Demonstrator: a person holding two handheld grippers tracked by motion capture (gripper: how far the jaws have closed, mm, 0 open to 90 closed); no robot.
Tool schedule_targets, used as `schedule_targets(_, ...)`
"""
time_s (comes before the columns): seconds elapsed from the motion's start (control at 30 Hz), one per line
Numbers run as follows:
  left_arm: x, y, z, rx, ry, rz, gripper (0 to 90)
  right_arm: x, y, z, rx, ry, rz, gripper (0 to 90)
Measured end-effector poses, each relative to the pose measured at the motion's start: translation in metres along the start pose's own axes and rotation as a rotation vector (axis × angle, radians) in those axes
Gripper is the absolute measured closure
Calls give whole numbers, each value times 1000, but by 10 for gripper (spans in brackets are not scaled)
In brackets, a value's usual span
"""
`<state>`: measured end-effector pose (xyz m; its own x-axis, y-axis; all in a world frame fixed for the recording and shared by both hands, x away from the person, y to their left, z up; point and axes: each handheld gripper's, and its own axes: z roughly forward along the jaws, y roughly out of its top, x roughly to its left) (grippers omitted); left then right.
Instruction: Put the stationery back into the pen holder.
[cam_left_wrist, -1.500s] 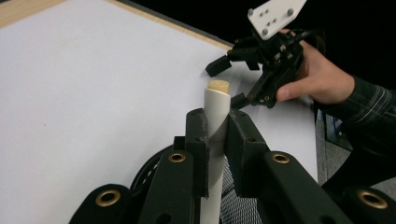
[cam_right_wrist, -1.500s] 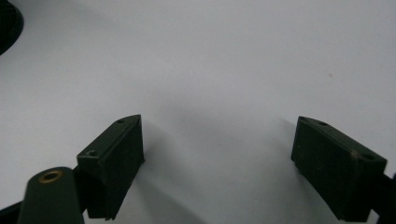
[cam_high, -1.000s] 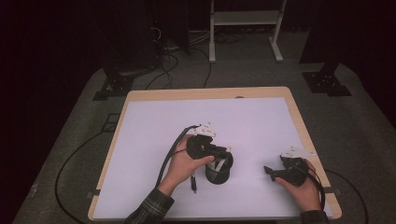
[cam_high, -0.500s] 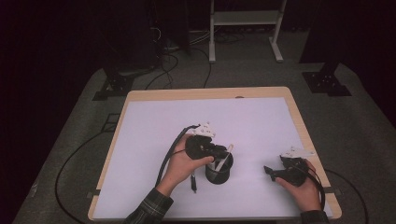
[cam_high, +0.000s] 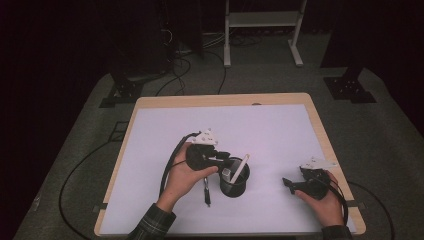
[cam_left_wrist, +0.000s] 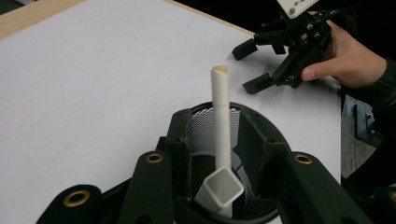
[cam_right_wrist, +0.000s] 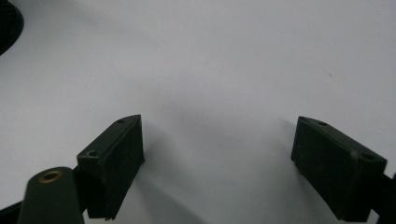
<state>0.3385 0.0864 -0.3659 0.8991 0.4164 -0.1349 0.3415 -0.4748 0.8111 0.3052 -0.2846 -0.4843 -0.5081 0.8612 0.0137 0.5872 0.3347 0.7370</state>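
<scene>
A black mesh cup (cam_high: 234, 184) stands on the white table (cam_high: 260, 130), slightly right of the middle near the front. A white square-sectioned stick (cam_high: 240, 168) leans in the cup, its top tipped to the right. In the left gripper view the stick (cam_left_wrist: 220, 107) rises out of the cup (cam_left_wrist: 205, 128) between my left gripper's (cam_left_wrist: 214, 133) jaws. Those jaws have just been opening and there is a gap on each side of the stick. My left gripper (cam_high: 224, 159) hovers at the cup's left rim. My right gripper (cam_high: 290, 184) rests open on the table to the right, with nothing between its jaws (cam_right_wrist: 217, 149).
The table has a wooden rim (cam_high: 220, 100) and stands on grey carpet. Behind it are a white metal stand (cam_high: 262, 22), black stand feet (cam_high: 350, 87) and loose cables (cam_high: 175, 65). In the left gripper view the right gripper (cam_left_wrist: 247, 67) sits beyond the cup.
My left gripper has drawn back a little to the left and up from the cup, and its jaws have parted. The white stick now leans free in the cup. The right hand has not moved.
</scene>
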Motion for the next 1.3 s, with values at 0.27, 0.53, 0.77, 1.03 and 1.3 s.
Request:
schedule_targets(0.27, 9, -12, -21, 0, 58, -24, 628, 0, 0, 0, 0, 0, 0, 159)
schedule_targets(0.53, 18, -28, -34, 13, 116, -53, 601, 0, 0, 0, 0, 0, 0, 159)
schedule_targets(0.77, 22, -39, -35, 40, 149, -62, 556, 0, 0, 0, 0, 0, -1, 159)
schedule_targets(1.03, 29, -53, -24, 88, 184, -97, 504, 0, 0, 0, 0, 0, 0, 159)
schedule_targets(1.3, 37, -66, -6, 150, 207, -117, 463, 0, 0, 0, -1, 1, 0, 159)
